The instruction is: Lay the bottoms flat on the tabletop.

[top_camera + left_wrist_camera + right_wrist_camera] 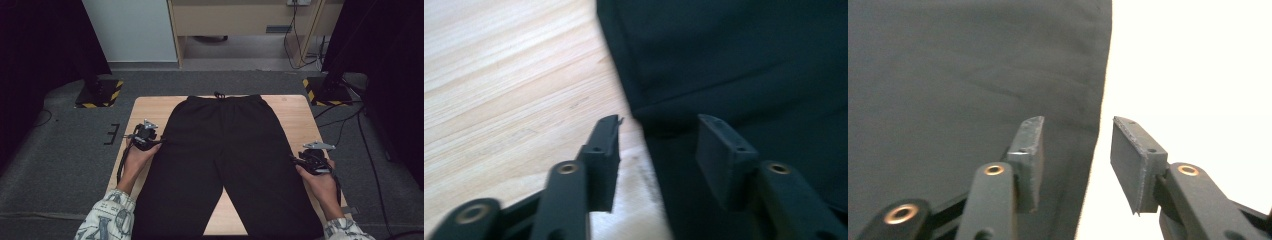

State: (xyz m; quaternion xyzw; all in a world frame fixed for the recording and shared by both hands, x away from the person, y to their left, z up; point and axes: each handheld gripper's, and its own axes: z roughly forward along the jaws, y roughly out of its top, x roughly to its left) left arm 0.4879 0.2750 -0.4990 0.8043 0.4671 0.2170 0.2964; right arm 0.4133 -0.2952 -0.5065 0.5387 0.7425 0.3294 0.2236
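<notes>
At the left edge of the black pants (225,160), the left tongs (159,141) are standing partly apart, with one jaw over bare wood and the other over the cloth. In the left gripper view the left tongs (658,145) are straddling the seam edge of the pants (749,70) with a clear gap around it, the pads pressing on nothing. That view is blurring slightly, so whether the jaw tips are brushing the fabric is hard to make out.

At the opposite edge, the right tongs (298,159) are sitting likewise half spread. In the right gripper view the right tongs (1077,150) are bracketing the outer edge of the pants (973,75), one jaw over the cloth and the other over the counter (1198,65), which is washing out to plain white there. No cloth is being pinched between these pads either.

The pants are lying flat on the wooden counter (150,107), waistband and drawstring at the far side, the two legs running toward the person. The leg ends are being cut off by the bottom of the high view. The person's patterned sleeves (107,217) are coming in from below, also cut off. Beyond the counter, grey carpet (50,165) is giving way to dark curtains whose details are lost in shadow.
</notes>
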